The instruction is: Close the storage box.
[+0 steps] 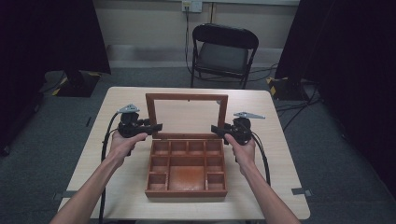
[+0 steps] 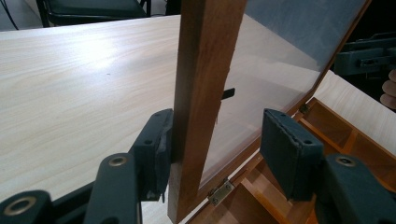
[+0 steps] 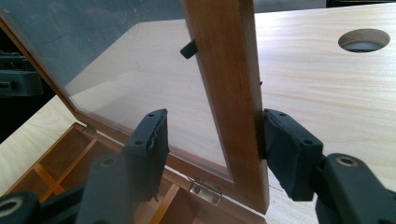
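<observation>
From the high view, the wooden box [image 1: 187, 168] sits mid-bench [image 1: 275, 154] in front of me, its glass lid [image 1: 187, 116] standing upright at the box's twelve o'clock edge, long axis running from nine to three. My left hand-held gripper [image 1: 156, 127] is at the lid's nine o'clock stile, my right hand-held gripper [image 1: 216, 128] at its three o'clock stile, each pointing inward, so the lid lies between the two, equally near both hands.

In the left gripper view, the lid's stile [image 2: 201, 93] rises at twelve o'clock between my jaws. The outer pad [image 2: 159, 149] touches the wood; the inner pad [image 2: 285, 149] stands apart from it, facing the glass. I read that hand-held gripper as released, straddling the stile without clamping it.

In the right gripper view, the other stile [image 3: 233, 93] also rises toward twelve. The outer pad [image 3: 285, 149] touches its edge, while the inner pad [image 3: 152, 144] hangs off the glass with a clear gap. That one is released too, just bracketing the frame. A brass hinge [image 3: 205, 191] sits at six o'clock, which I judge the lid's pivot line.
</observation>
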Motion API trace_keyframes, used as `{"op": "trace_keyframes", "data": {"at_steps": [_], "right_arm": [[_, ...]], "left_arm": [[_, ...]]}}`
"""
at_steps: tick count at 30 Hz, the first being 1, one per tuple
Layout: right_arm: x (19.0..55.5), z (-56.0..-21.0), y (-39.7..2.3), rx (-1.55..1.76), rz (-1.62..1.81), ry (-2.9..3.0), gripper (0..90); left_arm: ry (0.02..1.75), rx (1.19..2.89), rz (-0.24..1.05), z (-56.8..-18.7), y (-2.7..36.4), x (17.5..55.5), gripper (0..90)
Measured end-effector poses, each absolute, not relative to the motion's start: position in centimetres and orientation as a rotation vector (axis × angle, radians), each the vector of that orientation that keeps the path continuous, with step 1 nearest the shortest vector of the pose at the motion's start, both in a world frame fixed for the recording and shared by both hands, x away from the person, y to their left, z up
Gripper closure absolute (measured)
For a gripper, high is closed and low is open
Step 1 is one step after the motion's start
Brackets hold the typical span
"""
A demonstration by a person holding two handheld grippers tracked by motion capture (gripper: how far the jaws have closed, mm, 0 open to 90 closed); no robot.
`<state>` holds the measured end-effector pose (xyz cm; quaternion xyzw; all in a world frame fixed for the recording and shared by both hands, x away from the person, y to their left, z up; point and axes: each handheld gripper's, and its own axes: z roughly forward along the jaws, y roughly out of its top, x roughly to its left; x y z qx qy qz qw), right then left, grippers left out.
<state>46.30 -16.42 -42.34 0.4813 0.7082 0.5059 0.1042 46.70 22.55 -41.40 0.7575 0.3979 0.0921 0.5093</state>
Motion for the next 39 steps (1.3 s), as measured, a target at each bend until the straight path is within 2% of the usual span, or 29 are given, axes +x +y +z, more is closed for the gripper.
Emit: {"op": "trace_keyframes", "data": {"at_steps": [10,25,39], "right_arm": [[45.6,-42.1,-16.5,1.413,1.508,2.094,41.6],[44.6,-41.8,-16.6,1.399,1.482,2.134,36.3],[43.9,-41.8,-16.3,1.376,1.447,2.160,28.5]], "left_arm": [[0.934,1.838,0.228,-41.2,23.0,45.8,52.3],[0.931,1.834,0.217,-40.9,23.6,44.4,53.0],[0.946,1.839,0.208,-41.0,23.0,43.4,43.6]]}}
